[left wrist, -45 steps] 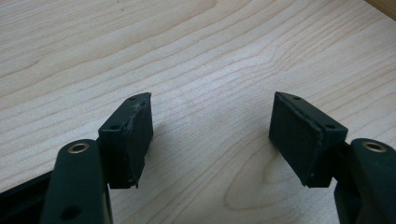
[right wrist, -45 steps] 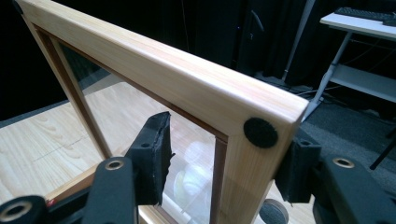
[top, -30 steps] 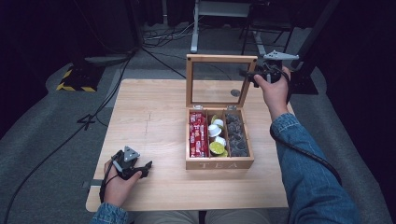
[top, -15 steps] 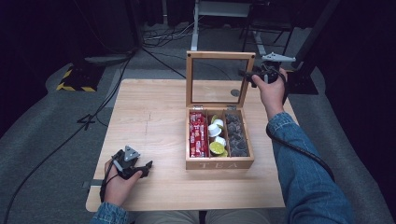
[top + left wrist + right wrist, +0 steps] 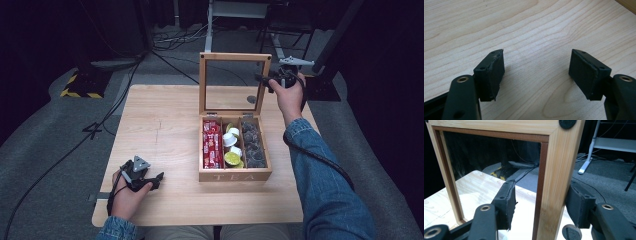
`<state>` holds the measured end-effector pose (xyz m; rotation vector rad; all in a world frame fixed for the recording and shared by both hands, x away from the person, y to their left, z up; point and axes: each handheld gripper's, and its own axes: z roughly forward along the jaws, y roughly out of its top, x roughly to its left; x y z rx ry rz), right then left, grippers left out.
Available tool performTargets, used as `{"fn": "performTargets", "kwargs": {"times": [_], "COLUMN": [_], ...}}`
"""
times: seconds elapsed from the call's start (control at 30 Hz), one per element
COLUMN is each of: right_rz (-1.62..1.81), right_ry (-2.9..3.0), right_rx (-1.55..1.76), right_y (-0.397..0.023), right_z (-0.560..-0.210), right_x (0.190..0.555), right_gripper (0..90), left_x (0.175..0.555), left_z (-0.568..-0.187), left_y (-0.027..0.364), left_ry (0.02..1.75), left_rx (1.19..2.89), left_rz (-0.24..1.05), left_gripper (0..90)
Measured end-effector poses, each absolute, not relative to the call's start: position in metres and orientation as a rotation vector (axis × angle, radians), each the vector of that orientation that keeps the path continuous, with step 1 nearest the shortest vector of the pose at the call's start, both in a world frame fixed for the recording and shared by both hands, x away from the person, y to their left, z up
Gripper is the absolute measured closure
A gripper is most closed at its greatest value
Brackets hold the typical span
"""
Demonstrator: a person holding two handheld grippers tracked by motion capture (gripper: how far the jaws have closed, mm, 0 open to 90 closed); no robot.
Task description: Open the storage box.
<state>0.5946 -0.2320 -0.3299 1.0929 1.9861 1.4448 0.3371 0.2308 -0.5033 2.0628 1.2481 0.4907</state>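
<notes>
Lid (image 5: 235, 58) of the tea box (image 5: 235, 175) stands upright at upper centre of the high view. Right gripper (image 5: 267, 80) straddles its right post; jaws have just been closing, left pad clear, right pad's contact unclear. Left gripper (image 5: 154, 178), lower left, rests on the table (image 5: 160, 125), jaws spread, nothing between.

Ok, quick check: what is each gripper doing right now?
Left gripper: open, empty, resting over the table.
Right gripper: jaws around the side frame of the box lid; whether they press it cannot be told.
</notes>
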Motion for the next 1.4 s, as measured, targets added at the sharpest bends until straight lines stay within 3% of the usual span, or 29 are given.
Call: {"fn": "performTargets", "kwargs": {"times": [0.27,0.43,0.83,1.4], "right_rz": [1.435,1.428,1.382,1.328], "right_ry": [1.979,1.969,1.996,2.081], "right_rx": [1.121,1.144,1.137,1.102], "right_y": [-0.229,-0.225,-0.221,-0.239], "right_z": [-0.335,-0.339,-0.341,-0.317], "right_x": [0.600,0.604,0.606,0.577], "right_gripper": [41.7,33.7,24.2,24.1], "left_x": [0.337,0.337,0.337,0.346], "left_z": [-0.503,-0.503,-0.503,-0.503], "left_y": [0.231,0.231,0.231,0.231], "left_ry": [1.245,1.246,1.246,1.233], "left_rx": [2.069,2.066,2.067,2.080], "left_rz": [0.492,0.491,0.492,0.480], "left_gripper": [29.0,29.0,29.0,24.8]}}
